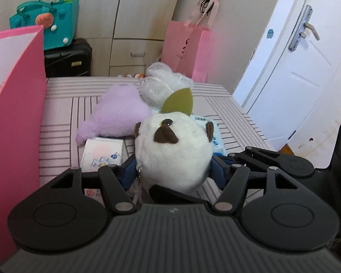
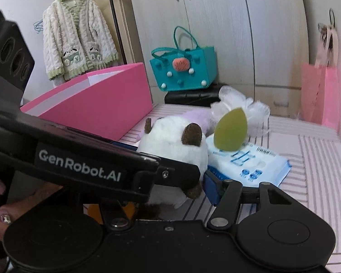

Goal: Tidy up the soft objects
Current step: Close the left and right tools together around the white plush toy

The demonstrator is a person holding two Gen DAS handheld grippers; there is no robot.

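Plush toy: we have a round white plush [image 1: 172,152] with brown ears and a green felt leaf [image 1: 178,101] on top, sitting on the striped pink bed cover [image 1: 56,141], just in front of a tissue pack [image 1: 102,153] and a blue-printed wipes pack [image 2: 245,161].

Left gripper: our left gripper [image 1: 172,170] straddles the plush low on its body; its blue pads sit against both flanks and the fur bulges over them, so we read it as clamped on the toy.

Right gripper: our right gripper [image 2: 184,182] comes in from the other side. One blue pad lies just beside the plush's lower edge; the other finger is hidden behind the left tool's arm, so we cannot tell whether it presses the toy or stands clear.

Handling: we judge the plush light and very squashy. It should give under the pads instead of slipping, and nothing on it looks breakable. A small metal clasp and cord [image 1: 137,175] hang at its base and could snag.

Where to hold: the round body at its widest part, as now. We would avoid the leaf and the ears, which are thin and floppy.

Neighbours: a lilac plush [image 1: 118,113] and a white mesh puff [image 1: 163,84] lie just behind.

Likely destination: the open pink box [image 2: 97,104] stands near on the bed, and we guess the toy goes there.
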